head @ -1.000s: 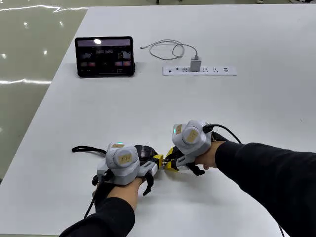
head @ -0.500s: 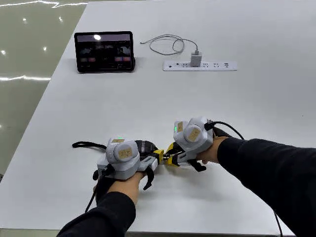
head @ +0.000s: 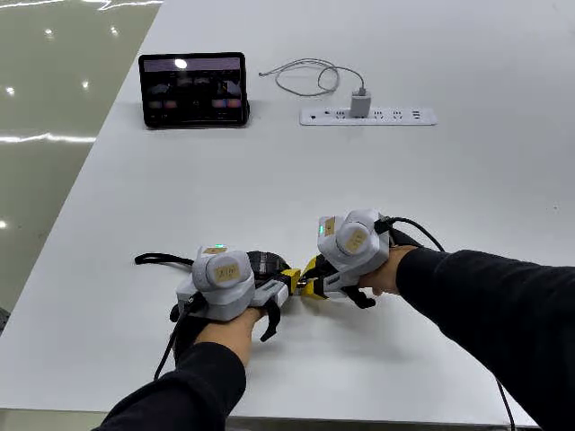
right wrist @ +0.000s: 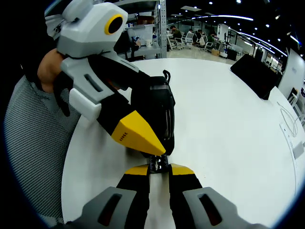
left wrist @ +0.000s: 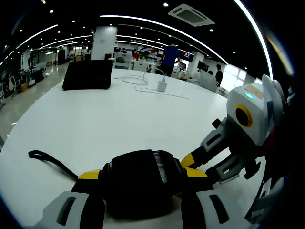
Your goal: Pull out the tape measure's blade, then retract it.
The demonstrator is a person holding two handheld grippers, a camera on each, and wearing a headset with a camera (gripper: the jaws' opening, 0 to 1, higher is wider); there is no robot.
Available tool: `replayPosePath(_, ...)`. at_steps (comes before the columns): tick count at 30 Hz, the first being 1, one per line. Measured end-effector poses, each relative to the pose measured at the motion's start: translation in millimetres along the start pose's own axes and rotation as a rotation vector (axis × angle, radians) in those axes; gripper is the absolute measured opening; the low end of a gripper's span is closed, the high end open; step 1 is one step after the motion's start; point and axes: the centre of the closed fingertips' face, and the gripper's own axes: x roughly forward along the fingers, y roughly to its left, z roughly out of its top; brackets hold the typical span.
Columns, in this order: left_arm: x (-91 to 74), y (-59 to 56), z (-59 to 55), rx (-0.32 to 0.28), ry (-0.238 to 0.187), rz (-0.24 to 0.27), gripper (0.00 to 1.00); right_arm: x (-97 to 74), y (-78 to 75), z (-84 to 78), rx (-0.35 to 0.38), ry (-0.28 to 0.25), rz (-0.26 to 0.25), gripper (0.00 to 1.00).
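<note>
Tape measure (left wrist: 141, 187) in left gripper (left wrist: 142, 173); right gripper (right wrist: 159, 170) pinches blade hook (right wrist: 157, 163).

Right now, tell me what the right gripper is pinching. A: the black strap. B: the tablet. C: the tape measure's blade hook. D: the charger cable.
C: in the right gripper view, the right gripper has its jaws shut on the small metal blade hook at the mouth of the tape measure, whose case the left gripper clamps.
</note>
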Motion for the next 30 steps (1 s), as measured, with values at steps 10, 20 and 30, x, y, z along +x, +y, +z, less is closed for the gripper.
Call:
replayPosePath(10, -0.1, 0.3, 0.2, -0.004, 0.000, -0.007, 0.61, 5.9, 1.8, 7.8, -0.001, -0.010, 0.004, 0.10)
replayPosePath(20, -0.3, 0.3, 0.1, -0.004, 0.001, -0.009, 0.61, 3.9, 1.7, 6.9, 0.000, -0.011, 0.007, 0.10)
replayPosePath(30, 0.2, -0.2, 0.1, -0.003, 0.003, -0.011, 0.61, 3.3, 1.9, 7.1, 0.004, -0.013, 0.005, 0.11)
